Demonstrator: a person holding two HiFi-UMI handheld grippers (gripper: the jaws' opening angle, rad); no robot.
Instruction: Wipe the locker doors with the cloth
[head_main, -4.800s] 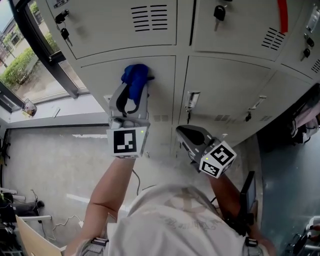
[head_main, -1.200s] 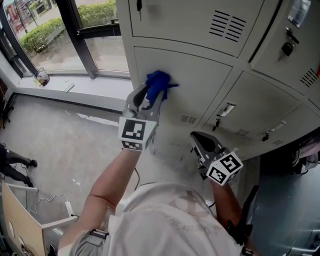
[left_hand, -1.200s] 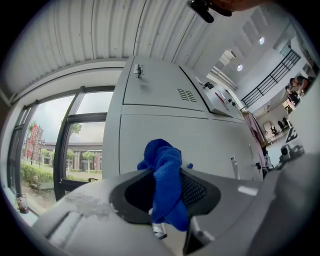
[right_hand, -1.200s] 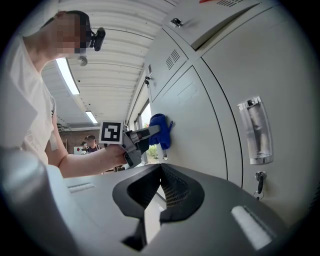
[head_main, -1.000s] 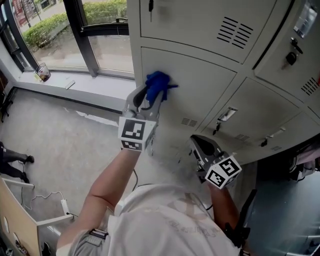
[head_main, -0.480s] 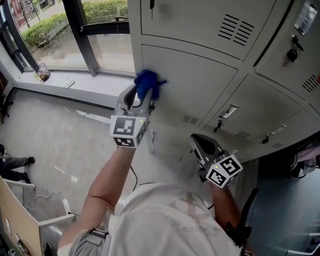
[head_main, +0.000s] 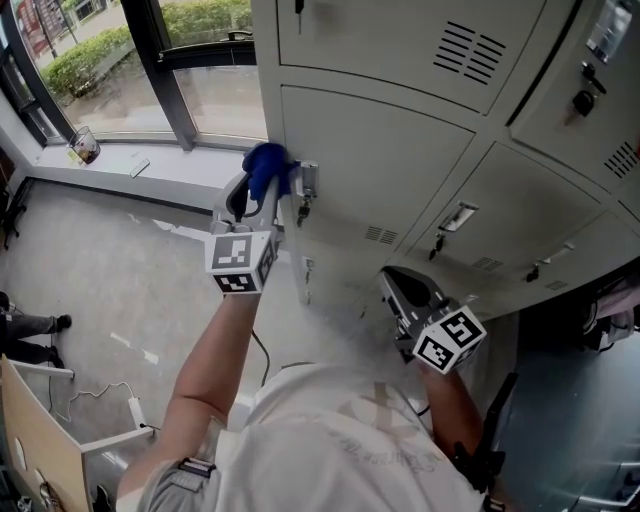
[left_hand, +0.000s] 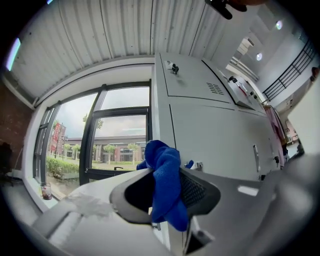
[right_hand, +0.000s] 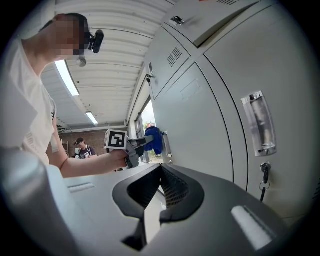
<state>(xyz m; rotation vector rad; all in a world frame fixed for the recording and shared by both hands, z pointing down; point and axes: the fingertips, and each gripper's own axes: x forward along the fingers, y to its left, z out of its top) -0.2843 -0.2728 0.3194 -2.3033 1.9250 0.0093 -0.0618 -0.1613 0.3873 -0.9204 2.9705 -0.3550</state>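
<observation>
A blue cloth (head_main: 266, 163) is pinched in my left gripper (head_main: 262, 182), which is shut on it. The cloth presses on the left edge of the grey locker door (head_main: 400, 170), right beside its latch (head_main: 306, 180). In the left gripper view the blue cloth (left_hand: 165, 185) bulges between the jaws, with the locker door (left_hand: 215, 140) just beyond. My right gripper (head_main: 392, 278) hangs lower right, shut and empty, a short way off the lockers. In the right gripper view my right gripper (right_hand: 159, 171) faces the door, and the left gripper (right_hand: 137, 145) and the blue cloth (right_hand: 154, 139) show further along.
More locker doors with vents, latches (head_main: 455, 218) and hanging keys (right_hand: 264, 175) run up and to the right. A window (head_main: 215, 100) and its sill holding a cup (head_main: 83, 150) lie left of the lockers. Another person (right_hand: 82, 148) stands in the background.
My left gripper has slid left across the door with the cloth, from mid-panel to the left edge by the latch. The right gripper has stayed put.
</observation>
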